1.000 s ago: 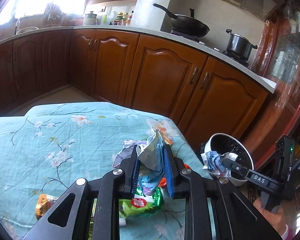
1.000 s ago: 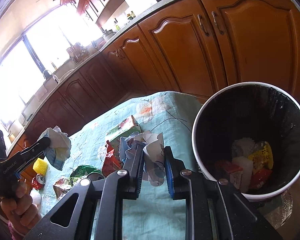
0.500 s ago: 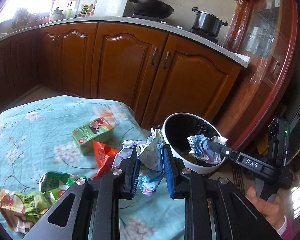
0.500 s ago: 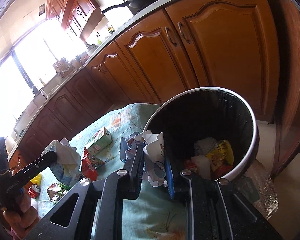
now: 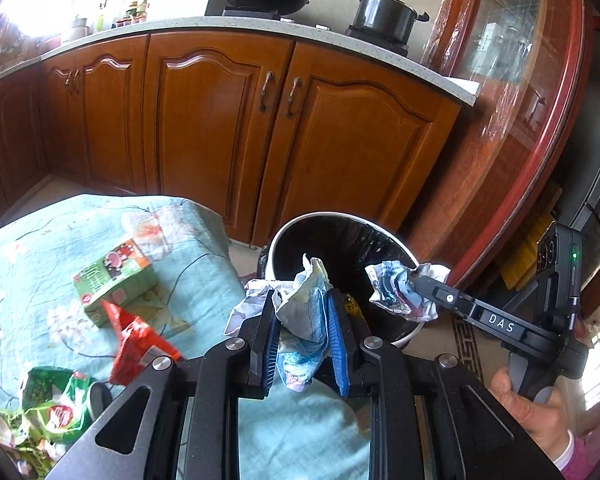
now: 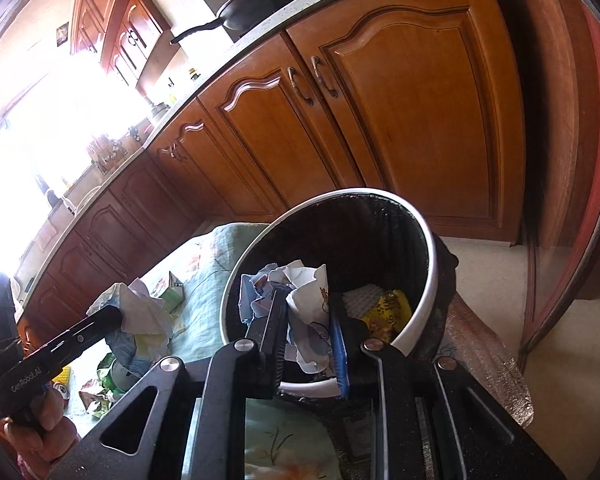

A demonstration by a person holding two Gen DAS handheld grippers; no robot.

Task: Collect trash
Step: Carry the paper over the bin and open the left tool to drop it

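Note:
My left gripper (image 5: 302,300) is shut on a crumpled pale paper wad (image 5: 304,316), above the table's right end beside the bin. The white-rimmed bin with a black liner (image 5: 340,220) stands on the floor just past the teal floral tablecloth (image 5: 60,232). My right gripper (image 6: 306,300) is shut on a crumpled white-and-blue paper (image 6: 310,312) and hangs over the bin (image 6: 432,280) mouth. The left wrist view shows that right gripper (image 5: 420,282) and its paper (image 5: 396,290) over the bin's right rim. The left gripper (image 6: 116,316) with its wad (image 6: 144,316) is left of the bin.
On the cloth lie a green carton (image 5: 116,276), a red wrapper (image 5: 136,340) and green wrappers (image 5: 48,404). Inside the bin are a yellow wrapper (image 6: 388,312) and white foam (image 6: 360,298). Wooden cabinets (image 5: 220,128) stand behind; a glass-fronted cabinet (image 5: 512,60) stands at right.
Both grippers have moved toward the bin with their paper wads. The right one's paper has gone from beside the bin to over its mouth. Neither grip has changed.

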